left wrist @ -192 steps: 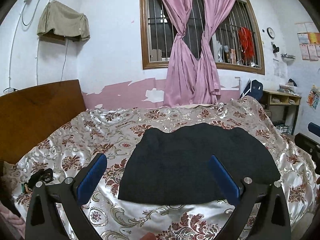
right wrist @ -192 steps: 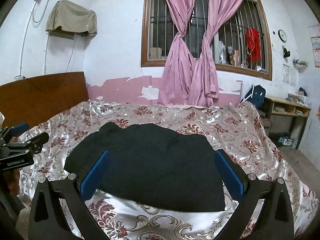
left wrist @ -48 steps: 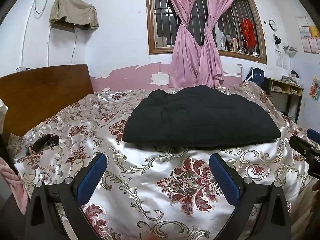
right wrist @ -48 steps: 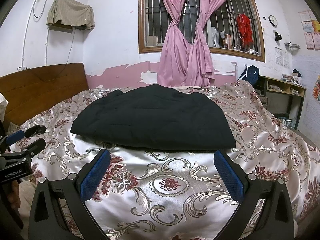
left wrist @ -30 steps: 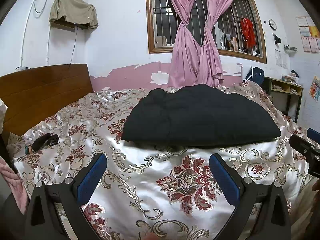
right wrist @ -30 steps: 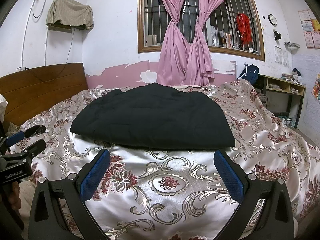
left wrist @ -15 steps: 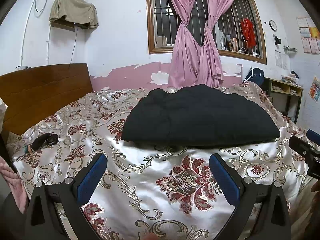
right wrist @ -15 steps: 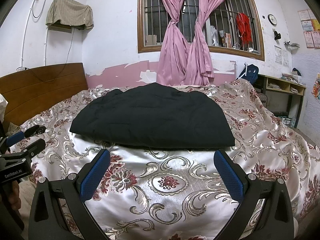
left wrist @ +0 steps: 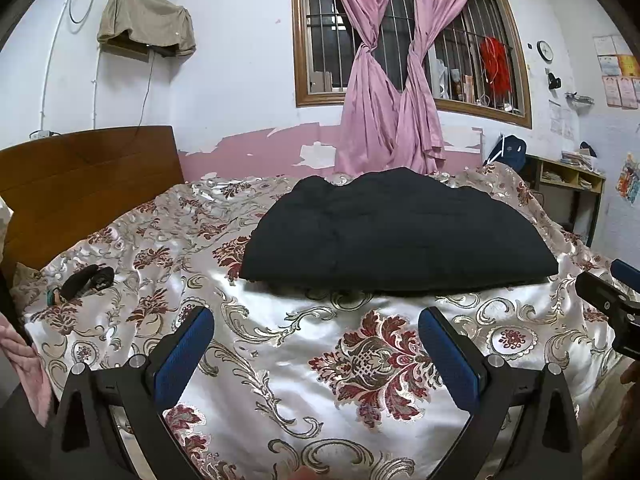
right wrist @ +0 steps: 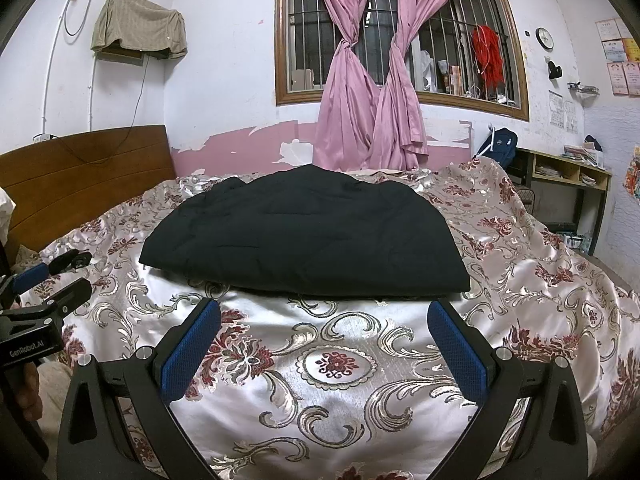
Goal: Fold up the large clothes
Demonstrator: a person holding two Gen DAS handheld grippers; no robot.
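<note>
A large black padded garment point(left wrist: 394, 232) point(right wrist: 308, 232) lies folded into a flat block on the floral satin bedspread point(left wrist: 304, 360) point(right wrist: 332, 364). My left gripper point(left wrist: 316, 328) hovers open over bare bedspread, short of the garment's near edge. My right gripper point(right wrist: 324, 320) is open too, its blue pads point(right wrist: 192, 348) just in front of the fold, holding nothing. Each gripper shows at the edge of the other's view: the right gripper point(left wrist: 612, 300) and the left gripper point(right wrist: 44, 284).
A wooden headboard point(left wrist: 80, 176) stands at the left. A small dark object point(left wrist: 86, 278) lies on the bedspread near it. Pink curtains point(left wrist: 392, 92) hang at the barred window behind the bed. A desk with shelves point(right wrist: 568, 184) stands at the right wall.
Since 6.4 s ago both grippers have drawn back and down from over the garment to the near bedspread. Over the last second nothing has visibly moved.
</note>
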